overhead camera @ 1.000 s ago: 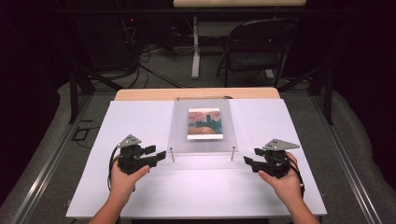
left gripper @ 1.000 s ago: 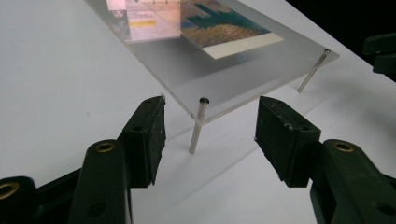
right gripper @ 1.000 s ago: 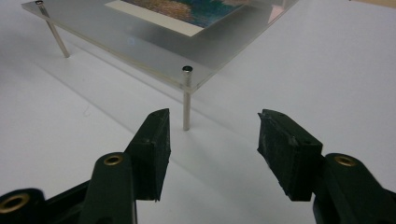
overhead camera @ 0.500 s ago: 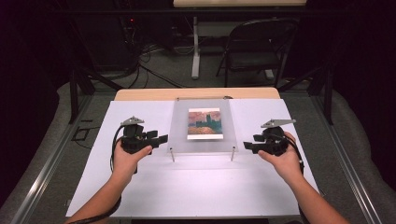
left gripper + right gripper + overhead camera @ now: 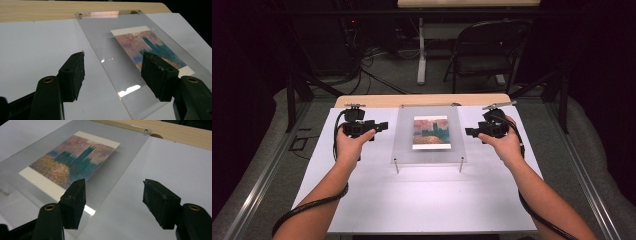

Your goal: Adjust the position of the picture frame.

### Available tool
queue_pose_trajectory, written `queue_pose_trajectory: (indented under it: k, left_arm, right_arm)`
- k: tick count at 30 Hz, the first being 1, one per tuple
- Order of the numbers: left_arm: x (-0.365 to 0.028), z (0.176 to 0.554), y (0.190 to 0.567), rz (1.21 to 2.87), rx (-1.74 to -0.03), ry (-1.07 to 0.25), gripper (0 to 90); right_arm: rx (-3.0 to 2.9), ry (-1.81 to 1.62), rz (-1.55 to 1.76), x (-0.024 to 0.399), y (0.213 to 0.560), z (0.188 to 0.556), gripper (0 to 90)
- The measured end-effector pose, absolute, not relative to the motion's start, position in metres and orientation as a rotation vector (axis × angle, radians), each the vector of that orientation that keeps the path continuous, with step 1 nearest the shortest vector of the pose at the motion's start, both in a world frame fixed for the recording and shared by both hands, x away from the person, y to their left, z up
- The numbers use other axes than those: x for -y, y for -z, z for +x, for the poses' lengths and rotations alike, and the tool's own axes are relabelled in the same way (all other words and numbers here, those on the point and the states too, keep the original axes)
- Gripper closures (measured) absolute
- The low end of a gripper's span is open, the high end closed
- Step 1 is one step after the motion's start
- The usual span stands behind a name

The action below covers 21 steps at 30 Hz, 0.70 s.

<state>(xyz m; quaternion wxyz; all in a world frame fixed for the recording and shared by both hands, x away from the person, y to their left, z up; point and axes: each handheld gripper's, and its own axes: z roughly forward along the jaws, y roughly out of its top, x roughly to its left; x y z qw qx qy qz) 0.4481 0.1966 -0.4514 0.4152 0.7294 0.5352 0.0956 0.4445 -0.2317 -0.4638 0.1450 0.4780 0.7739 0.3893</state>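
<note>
A clear acrylic plate point(image 5: 404, 145) rests on small metal posts point(image 5: 396, 165) over a painted print point(image 5: 430, 132) of blue towers and a pink sky. My left gripper point(image 5: 382, 126) hovers by the plate's left edge. Its jaws have just been opening and stand wide; the plate edge point(image 5: 105, 62) runs between them untouched. My right gripper point(image 5: 469, 132) hovers at the plate's right edge, its jaws also just opened wide. One of its pads point(image 5: 75, 202) lies over the plate point(image 5: 117, 167) and the other over the table. Neither pair of jaws presses on anything.
The white table top point(image 5: 427, 200) stretches toward me. A wooden strip point(image 5: 377, 100) runs along the far edge behind the plate. Beyond it stand a dark folding chair point(image 5: 487, 55) and loose cables on the floor point(image 5: 377, 75).
Both hands have moved away from me along the plate's sides, from its near corners to mid-length, and risen slightly. Both pairs of jaws stand wider apart.
</note>
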Motion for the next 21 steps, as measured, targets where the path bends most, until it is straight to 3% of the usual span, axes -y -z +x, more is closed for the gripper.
queue_pose_trajectory:
  k: [21]
  left_arm:
    - [-0.165,0.505,0.483,1.870,-1.383,-0.145,35.9]
  right_arm:
    - [-2.256,-1.080,1.443,0.194,0.488,0.503,34.5]
